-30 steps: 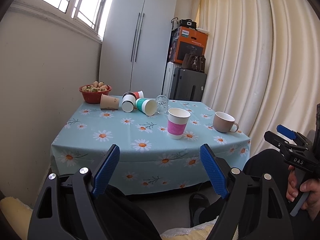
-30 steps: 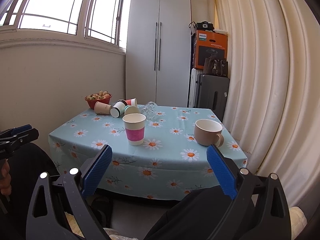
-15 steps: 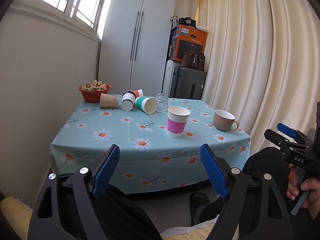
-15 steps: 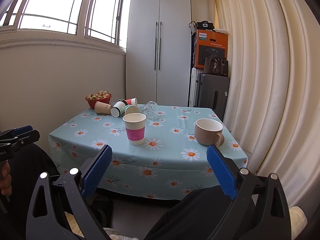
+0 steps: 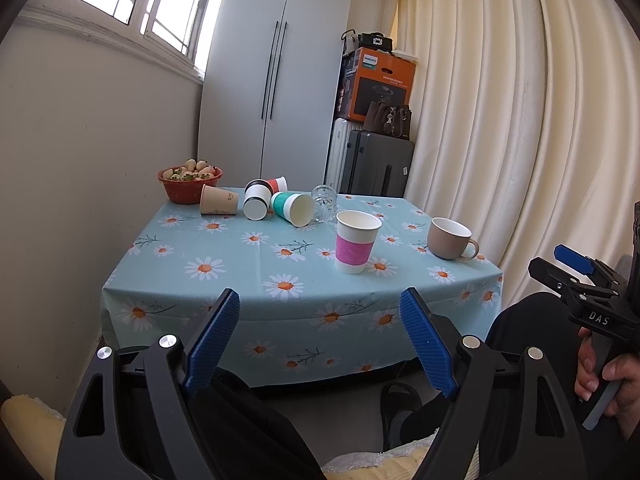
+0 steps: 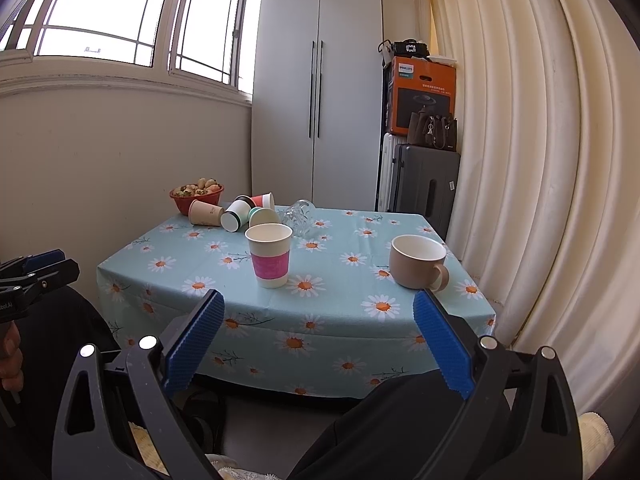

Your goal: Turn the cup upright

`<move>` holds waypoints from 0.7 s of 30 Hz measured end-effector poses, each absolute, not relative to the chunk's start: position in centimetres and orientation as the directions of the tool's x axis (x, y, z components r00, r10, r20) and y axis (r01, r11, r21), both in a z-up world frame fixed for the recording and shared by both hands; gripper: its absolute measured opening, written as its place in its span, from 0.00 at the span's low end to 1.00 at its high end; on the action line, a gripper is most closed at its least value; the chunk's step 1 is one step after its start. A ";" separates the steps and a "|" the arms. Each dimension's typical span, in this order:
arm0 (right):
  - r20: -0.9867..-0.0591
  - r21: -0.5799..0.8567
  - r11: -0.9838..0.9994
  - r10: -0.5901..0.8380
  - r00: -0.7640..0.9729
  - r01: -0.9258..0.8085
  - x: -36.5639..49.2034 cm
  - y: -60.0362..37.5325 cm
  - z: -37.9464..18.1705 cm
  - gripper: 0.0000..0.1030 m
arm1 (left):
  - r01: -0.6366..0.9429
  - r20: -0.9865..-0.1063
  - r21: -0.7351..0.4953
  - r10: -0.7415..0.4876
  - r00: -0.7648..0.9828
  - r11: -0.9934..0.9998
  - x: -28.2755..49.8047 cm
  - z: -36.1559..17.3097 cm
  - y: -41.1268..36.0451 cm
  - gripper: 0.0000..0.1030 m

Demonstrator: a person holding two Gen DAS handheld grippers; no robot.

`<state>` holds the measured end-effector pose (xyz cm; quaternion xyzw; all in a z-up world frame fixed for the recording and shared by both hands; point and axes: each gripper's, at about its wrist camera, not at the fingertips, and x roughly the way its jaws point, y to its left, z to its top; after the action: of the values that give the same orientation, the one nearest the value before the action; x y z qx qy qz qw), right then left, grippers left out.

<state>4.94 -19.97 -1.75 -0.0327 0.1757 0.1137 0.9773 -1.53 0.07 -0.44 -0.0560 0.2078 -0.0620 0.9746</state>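
both grippers [image 5: 320, 340] [image 6: 318, 342] spread wide, short of table [image 5: 248, 256]

My left tongs [image 5: 320, 332] hang wide apart and empty, short of the daisy-printed blue tabletop [image 5: 240, 264]. A pink-banded white paper cup [image 5: 356, 242] stands upright near the front, a beige ceramic mug [image 5: 450, 238] to its right. At the back, a teal-banded paper cup [image 5: 294, 208] lies on its side beside a black-banded white one [image 5: 256, 200] and a tan paper cup [image 5: 218, 200], near a red bowl [image 5: 188, 190].
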 end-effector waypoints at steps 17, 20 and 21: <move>-0.353 -0.025 0.972 0.211 0.912 -0.234 5.0 -20.1 -1.8 0.92 | 0.101 -0.397 -0.137 -0.148 0.906 0.985 -1.7 -0.7 0.3 0.78; -0.354 -0.024 0.972 0.211 0.911 -0.234 5.0 -20.1 -1.8 0.92 | 0.101 -0.397 -0.138 -0.148 0.906 0.985 -1.7 -0.7 0.3 0.78; -0.354 -0.025 0.972 0.211 0.911 -0.234 5.0 -20.1 -1.8 0.92 | 0.101 -0.397 -0.137 -0.148 0.906 0.985 -1.7 -0.7 0.4 0.78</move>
<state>5.04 -20.13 -1.81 -0.0332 0.1772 0.1139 0.9770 -1.75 0.35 -0.67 -0.0569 0.2076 -0.0640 0.9745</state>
